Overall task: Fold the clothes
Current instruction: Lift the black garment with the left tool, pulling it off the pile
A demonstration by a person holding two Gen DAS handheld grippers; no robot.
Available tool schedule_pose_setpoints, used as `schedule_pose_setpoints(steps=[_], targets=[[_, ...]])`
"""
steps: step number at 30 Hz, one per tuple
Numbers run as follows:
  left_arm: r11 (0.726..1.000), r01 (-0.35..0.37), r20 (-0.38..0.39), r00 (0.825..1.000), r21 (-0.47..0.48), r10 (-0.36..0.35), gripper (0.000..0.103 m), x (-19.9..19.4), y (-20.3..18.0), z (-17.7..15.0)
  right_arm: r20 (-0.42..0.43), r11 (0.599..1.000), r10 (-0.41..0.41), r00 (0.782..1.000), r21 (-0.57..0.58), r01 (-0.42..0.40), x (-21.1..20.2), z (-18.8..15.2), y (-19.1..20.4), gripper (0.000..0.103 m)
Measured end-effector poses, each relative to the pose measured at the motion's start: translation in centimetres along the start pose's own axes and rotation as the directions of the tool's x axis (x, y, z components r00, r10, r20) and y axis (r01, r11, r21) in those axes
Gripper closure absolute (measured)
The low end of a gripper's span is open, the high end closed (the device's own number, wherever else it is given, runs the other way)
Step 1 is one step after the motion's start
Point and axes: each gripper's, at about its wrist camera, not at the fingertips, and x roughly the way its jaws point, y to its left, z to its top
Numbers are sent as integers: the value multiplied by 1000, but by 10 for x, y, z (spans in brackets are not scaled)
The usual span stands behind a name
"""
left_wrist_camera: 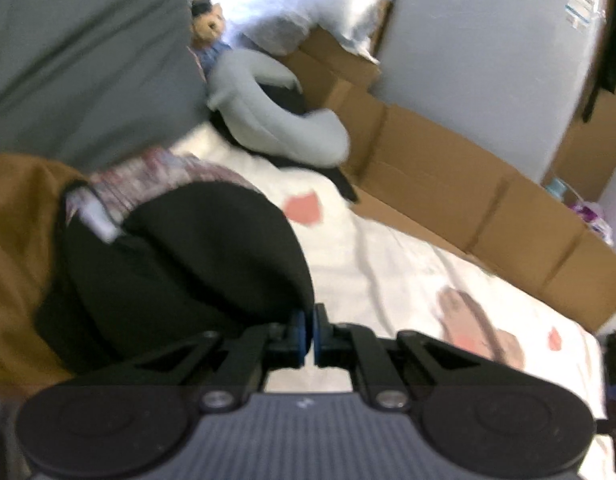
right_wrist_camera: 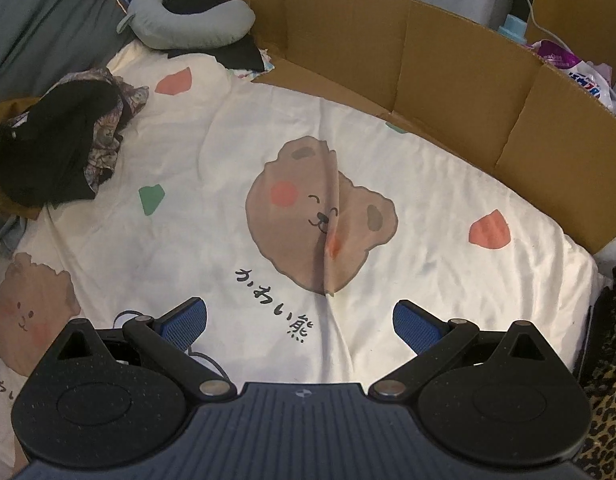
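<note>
The black garment (left_wrist_camera: pixel 188 256) sits bunched in a pile of clothes, just ahead and to the left of the left gripper (left_wrist_camera: pixel 310 336). That gripper is pinched tight on the garment's edge, I think so it can pull it off the pile. The right gripper (right_wrist_camera: pixel 300 320) is spread wide and holds nothing. It hangs over the bear blanket (right_wrist_camera: pixel 212 152), the flat spot in front of it, likely waiting to help.

I'm pinching matt black cloth (left_wrist_camera: pixel 196 264) beside the smooth printed cotton quilt (right_wrist_camera: pixel 448 240); my ribbed blue pads (right_wrist_camera: pixel 184 324) are looking rubbery.
</note>
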Motion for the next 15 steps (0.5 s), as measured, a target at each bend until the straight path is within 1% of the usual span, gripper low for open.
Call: schedule_pose_setpoints(steps=[4,8,12,15], targets=[[998,62,-50,997,13,-61,100,2,-22,-18,6,1000,10,1000,2,-10,2,-3,0,1],[992,122,-92,989,24,-119,100,3,-41,-33,4,1000,26,1000,4,-26,4,-6,2,1],[983,183,-131,975,15,-179,100,4,-58,-48,3,999,42,999,6,-42,7,-10,3,1],[974,226,-162,962,13,-221,100,7,-71,-57,2,999,53,999,8,-53,8,-11,4,1]])
